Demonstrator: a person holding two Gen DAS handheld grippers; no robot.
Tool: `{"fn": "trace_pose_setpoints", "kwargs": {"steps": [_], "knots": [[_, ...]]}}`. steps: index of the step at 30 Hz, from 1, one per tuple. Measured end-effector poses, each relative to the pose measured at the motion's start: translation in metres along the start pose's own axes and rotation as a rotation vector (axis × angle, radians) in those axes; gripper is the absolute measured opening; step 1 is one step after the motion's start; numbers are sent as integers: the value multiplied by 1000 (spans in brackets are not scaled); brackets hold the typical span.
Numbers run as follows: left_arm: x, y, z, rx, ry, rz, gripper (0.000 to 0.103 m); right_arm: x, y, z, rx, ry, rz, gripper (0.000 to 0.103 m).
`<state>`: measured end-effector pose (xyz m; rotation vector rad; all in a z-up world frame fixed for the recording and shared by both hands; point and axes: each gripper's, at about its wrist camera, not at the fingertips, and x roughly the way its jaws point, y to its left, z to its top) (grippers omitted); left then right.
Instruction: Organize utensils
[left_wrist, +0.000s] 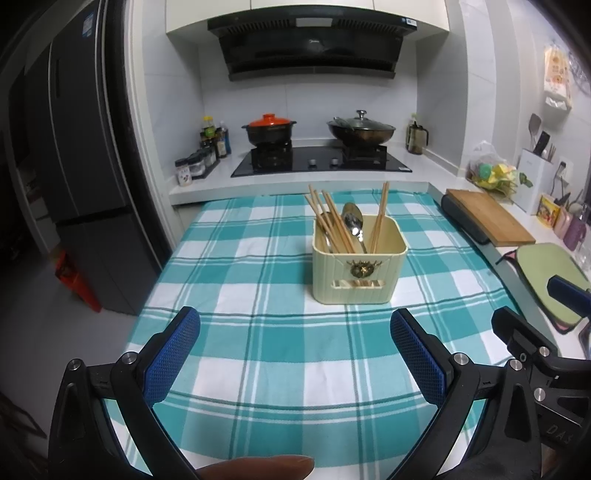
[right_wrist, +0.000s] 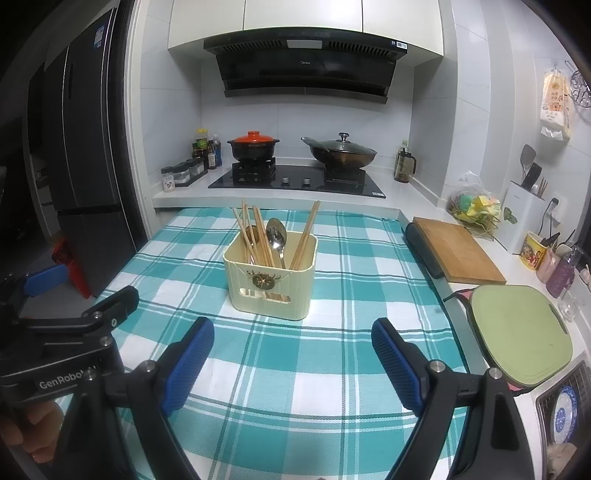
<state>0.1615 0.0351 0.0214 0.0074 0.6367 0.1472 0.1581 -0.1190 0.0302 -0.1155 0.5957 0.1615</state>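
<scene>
A cream square utensil holder (left_wrist: 356, 273) (right_wrist: 271, 286) stands upright near the middle of the teal-and-white checked tablecloth (left_wrist: 258, 332) (right_wrist: 332, 350). Inside it lean several wooden chopsticks (left_wrist: 330, 221) (right_wrist: 255, 236) and a metal spoon (left_wrist: 352, 221) (right_wrist: 277, 232). My left gripper (left_wrist: 295, 328) hovers open over the cloth, short of the holder, with nothing between its blue pads (left_wrist: 170, 358). My right gripper (right_wrist: 291, 336) is open too, just in front of the holder, empty. Each gripper shows at the edge of the other's view.
Beyond the cloth is a stove with an orange-lidded pot (left_wrist: 269, 129) and a lidded wok (left_wrist: 360, 129). Spice jars (left_wrist: 195, 166) stand left of it. On the right counter lie a wooden cutting board (right_wrist: 458, 251) and a green board (right_wrist: 517, 332). A dark fridge (left_wrist: 85, 184) stands at left.
</scene>
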Motion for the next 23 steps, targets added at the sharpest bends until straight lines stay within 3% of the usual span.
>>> {"fn": "trace_pose_setpoints", "kwargs": {"steps": [23], "knots": [[18,-7,13,6,-3,-8,103,21,-11,10,24,33,-11,89]]}}
